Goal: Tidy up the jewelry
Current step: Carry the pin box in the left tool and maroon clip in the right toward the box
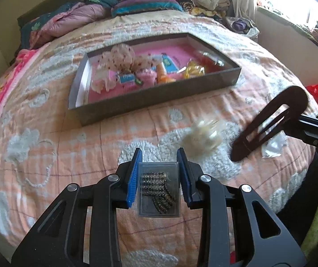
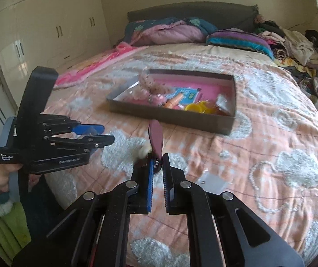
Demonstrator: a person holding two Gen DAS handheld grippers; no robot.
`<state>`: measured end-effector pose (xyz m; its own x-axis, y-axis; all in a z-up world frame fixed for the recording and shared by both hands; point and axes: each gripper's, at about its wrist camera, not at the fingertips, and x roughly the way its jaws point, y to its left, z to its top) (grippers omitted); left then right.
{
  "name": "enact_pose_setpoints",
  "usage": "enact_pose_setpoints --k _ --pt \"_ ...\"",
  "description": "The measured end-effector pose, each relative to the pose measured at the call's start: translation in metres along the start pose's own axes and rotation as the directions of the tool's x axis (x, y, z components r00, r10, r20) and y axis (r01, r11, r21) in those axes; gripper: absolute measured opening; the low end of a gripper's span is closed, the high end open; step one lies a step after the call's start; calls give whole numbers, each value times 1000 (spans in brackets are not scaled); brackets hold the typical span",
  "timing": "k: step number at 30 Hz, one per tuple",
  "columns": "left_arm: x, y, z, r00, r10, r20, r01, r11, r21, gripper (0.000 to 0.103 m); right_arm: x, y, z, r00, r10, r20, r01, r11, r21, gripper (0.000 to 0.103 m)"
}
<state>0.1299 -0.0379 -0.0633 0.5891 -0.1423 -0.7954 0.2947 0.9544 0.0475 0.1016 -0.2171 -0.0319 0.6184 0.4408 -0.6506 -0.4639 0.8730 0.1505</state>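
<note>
Half the dark hair clip (image 2: 156,138) behind right tool (image 2: 158,160).

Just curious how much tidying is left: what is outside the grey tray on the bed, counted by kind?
Clear plastic case of rhinestone jewellery, in the left gripper: 1
Dark maroon snap hair clip, in the right gripper: 1
Cream claw hair clip, on the bedspread: 1
Clear plastic packet, on the bedspread: 1
Total: 4

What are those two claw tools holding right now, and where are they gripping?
The left gripper clamps a small clear case of rhinestone jewelry by its side edges. The right gripper pinches a large dark snap hair clip at one end.
</note>
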Motion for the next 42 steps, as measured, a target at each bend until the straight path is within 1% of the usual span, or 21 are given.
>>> enact_pose_setpoints --k 5,6,10,12,21,25,31,37,42 --pt "-13 -9 11 1000 -2 26 1 1000 19 24 -22 -13 4 998 -19 53 17 999 39 7" --pt "-16 -11 15 999 -5 36 4 1000 20 24 -27 -15 5 998 -21 67 18 999 42 4" --pt "-26 -18 27 998 -9 67 7 1000 29 24 -48 -25 7 993 -43 105 36 997 67 3" --pt "-29 -21 34 997 -8 79 5 999 37 24 -56 -30 8 990 -63 122 53 995 84 3" --pt "-39 -38 60 993 -16 116 10 999 51 24 -92 -57 5 974 -107 200 75 984 160 3" --pt "-37 -41 72 993 -48 111 45 999 28 24 -115 -70 3 959 -152 240 107 976 190 3" --pt "-32 -47 88 991 -50 121 47 999 22 24 -143 -86 2 933 -212 290 148 963 227 3" --pt "-40 -59 110 985 -61 163 54 998 45 24 -158 -102 4 914 -246 322 156 947 281 3" --pt "-47 -69 129 977 -75 199 63 996 63 24 -165 -110 9 902 -267 339 165 940 300 3"
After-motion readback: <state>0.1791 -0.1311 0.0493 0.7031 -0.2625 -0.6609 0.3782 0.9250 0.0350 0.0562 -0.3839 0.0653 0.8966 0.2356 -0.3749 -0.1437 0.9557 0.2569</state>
